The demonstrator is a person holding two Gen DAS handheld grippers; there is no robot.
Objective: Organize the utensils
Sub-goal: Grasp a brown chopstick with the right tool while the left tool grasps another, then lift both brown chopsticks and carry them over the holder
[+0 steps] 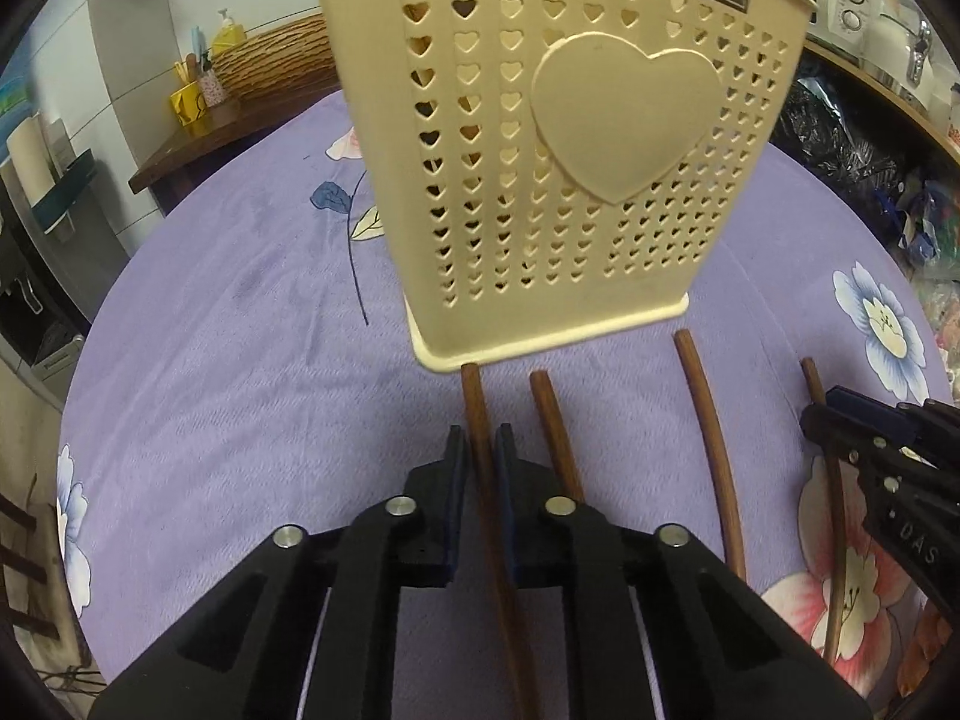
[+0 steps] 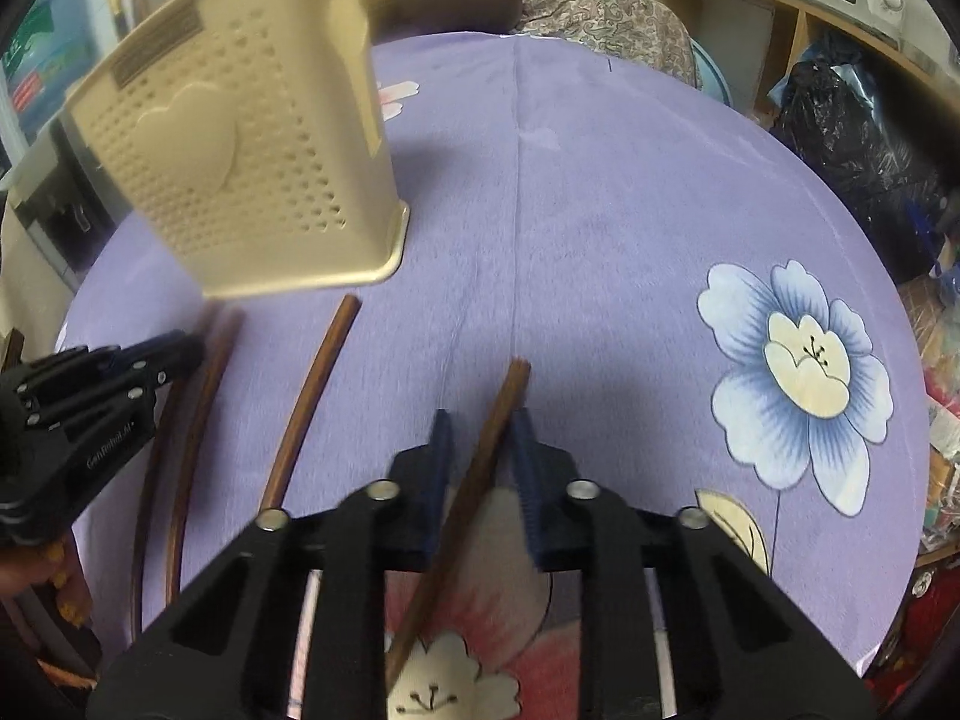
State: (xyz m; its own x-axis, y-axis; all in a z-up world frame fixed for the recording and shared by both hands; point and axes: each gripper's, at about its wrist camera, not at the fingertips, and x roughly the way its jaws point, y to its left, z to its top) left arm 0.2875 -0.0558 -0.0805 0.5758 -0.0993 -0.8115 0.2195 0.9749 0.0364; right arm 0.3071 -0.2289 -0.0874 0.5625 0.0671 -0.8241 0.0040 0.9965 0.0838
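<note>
A cream plastic utensil holder (image 1: 558,138) with heart-shaped holes stands on the purple cloth; it also shows in the right wrist view (image 2: 252,168). Several brown wooden chopsticks lie in front of it. My left gripper (image 1: 480,438) is shut on the leftmost chopstick (image 1: 477,414), with another chopstick (image 1: 555,426) just right of it. My right gripper (image 2: 483,426) has its jaws narrowly apart around the rightmost chopstick (image 2: 498,426), which touches the right finger only. A curved chopstick (image 2: 312,396) lies between the two grippers. The right gripper also shows in the left wrist view (image 1: 864,426).
The round table carries a purple flowered cloth (image 2: 600,210). A wooden side shelf with a woven basket (image 1: 276,60) stands at the back left. Black bags (image 2: 852,132) and shelves with appliances crowd the right side.
</note>
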